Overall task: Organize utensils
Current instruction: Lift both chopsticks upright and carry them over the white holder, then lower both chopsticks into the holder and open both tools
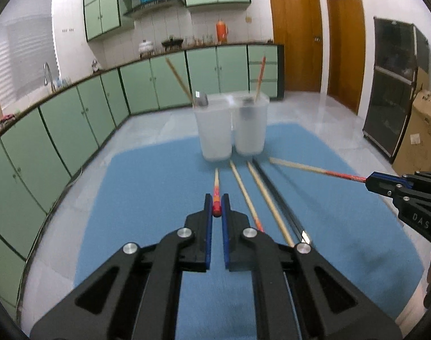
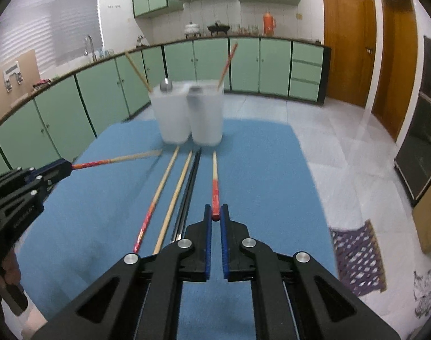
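Observation:
Two frosted plastic cups (image 1: 215,126) (image 1: 250,123) stand side by side at the far end of a blue mat (image 1: 147,198); each holds a chopstick and a metal spoon. My left gripper (image 1: 217,208) is shut on the red end of a chopstick (image 1: 216,182) pointing at the cups. My right gripper (image 2: 215,214) is shut on the red end of another chopstick (image 2: 214,170); it shows at the right in the left wrist view (image 1: 369,181). Two wooden chopsticks (image 1: 243,187) (image 1: 267,198) and a black pair (image 1: 277,195) lie on the mat between the grippers.
The mat lies on a glass table (image 2: 314,153). Green kitchen cabinets (image 1: 73,113) run along the left and back walls. Wooden doors (image 1: 297,36) and a dark cabinet (image 1: 391,85) stand at right. A purple mesh cloth (image 2: 354,257) lies at the table's right.

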A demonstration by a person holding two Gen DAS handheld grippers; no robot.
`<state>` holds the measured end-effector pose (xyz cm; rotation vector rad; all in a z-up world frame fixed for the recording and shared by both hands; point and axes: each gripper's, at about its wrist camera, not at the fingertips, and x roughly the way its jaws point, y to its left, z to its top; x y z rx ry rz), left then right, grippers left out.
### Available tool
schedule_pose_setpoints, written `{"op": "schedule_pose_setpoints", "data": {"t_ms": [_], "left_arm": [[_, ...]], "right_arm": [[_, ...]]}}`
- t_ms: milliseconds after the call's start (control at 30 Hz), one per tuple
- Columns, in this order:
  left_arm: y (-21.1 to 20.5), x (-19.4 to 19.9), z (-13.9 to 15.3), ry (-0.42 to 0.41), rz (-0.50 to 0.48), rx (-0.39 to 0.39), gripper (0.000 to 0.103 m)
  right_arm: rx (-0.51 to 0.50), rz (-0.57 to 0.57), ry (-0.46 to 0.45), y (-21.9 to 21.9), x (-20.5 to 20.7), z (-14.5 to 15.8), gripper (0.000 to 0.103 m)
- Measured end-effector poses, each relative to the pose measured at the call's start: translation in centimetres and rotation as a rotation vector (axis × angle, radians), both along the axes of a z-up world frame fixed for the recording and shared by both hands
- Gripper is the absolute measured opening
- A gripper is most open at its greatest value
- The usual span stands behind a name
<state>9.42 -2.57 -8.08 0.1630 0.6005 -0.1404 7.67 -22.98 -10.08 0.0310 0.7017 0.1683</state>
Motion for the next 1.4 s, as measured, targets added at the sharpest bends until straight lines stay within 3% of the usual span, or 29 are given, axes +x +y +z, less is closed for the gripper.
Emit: {"op": "schedule_pose_setpoints", "data": {"t_ms": [133,333,767,900,1233,1400], "left_arm": [[0.3,0.7,3.6,-0.057,-0.024,-0.033,0.005],[0.7,2.9,6.8,-0.076,-0.081,-0.1,0.005],[1.5,6.2,9.7,-0.079,-0.127,-0.176,0.005],[1.7,6.5,11.7,-0.135,-0.133,-0.178,0.005],[0.6,10.0,18.2,-0.299,-0.135,-0.216,0.005],[-0.5,13.3,18.7,-0.334,-0.116,-0.224,0.005]], "right_arm": [[0.003,0.022,-0.054,-0.6,0.4,3.2,0.006],[0.025,0.089,-0.09,-1.4,2.5,7.3,0.006],[-0.012,0.17,-0.091,-1.0,6.5,11.2,0.006],[0.001,0.179,-0.135,-1.2,7.3,13.6,0.006],[0.029,0.192,-0.322,-0.3,11.4,23.2,0.006],[0.021,0.193,-0.337,1.2,14.9,23.5,0.006]]}}
